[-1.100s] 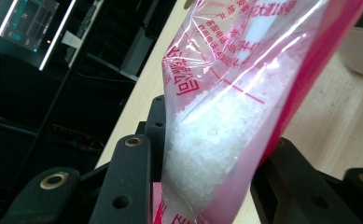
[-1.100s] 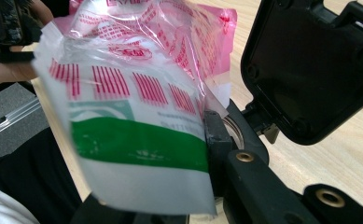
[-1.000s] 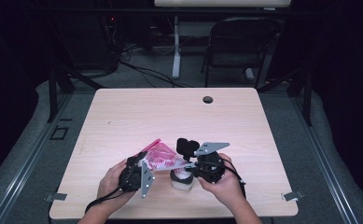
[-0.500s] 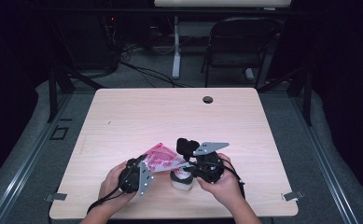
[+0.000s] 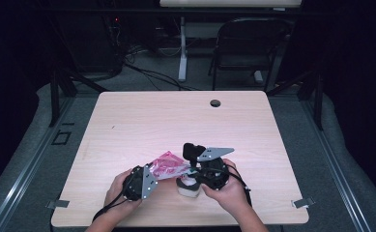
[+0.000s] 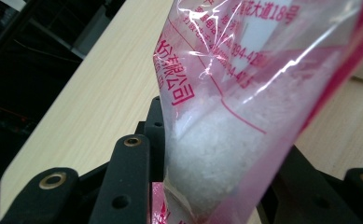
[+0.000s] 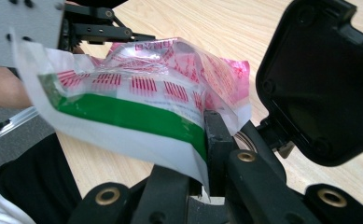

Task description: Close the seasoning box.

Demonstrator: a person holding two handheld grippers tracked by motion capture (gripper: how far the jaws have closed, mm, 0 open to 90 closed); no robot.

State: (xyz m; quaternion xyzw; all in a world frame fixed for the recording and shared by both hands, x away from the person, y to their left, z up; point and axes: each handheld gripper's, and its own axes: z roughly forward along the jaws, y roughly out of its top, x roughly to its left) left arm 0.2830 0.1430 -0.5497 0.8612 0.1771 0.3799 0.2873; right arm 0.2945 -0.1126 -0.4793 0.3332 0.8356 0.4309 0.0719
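— Bag position? 
— Pink bag [image 5: 167, 166] sits near the surface's [image 5: 142, 121] front edge, clamped by left gripper [image 5: 149, 177] and right gripper [image 5: 193, 170]; open surface beyond.

A pale wooden table [image 5: 142, 121] in a dim, dark-walled room.

Beyond the fingers the light wood-grain tabletop runs to a round cable hole [image 5: 215, 103] near its far edge. Past that edge a black folding chair [image 5: 246, 48] stands on grey carpet [image 5: 299, 121], beside a white desk leg [image 5: 182, 53] with black cables [image 5: 142, 72] trailing across the floor. Metal floor rails [image 5: 26, 169] flank the table on both sides. The surroundings are in deep shadow.
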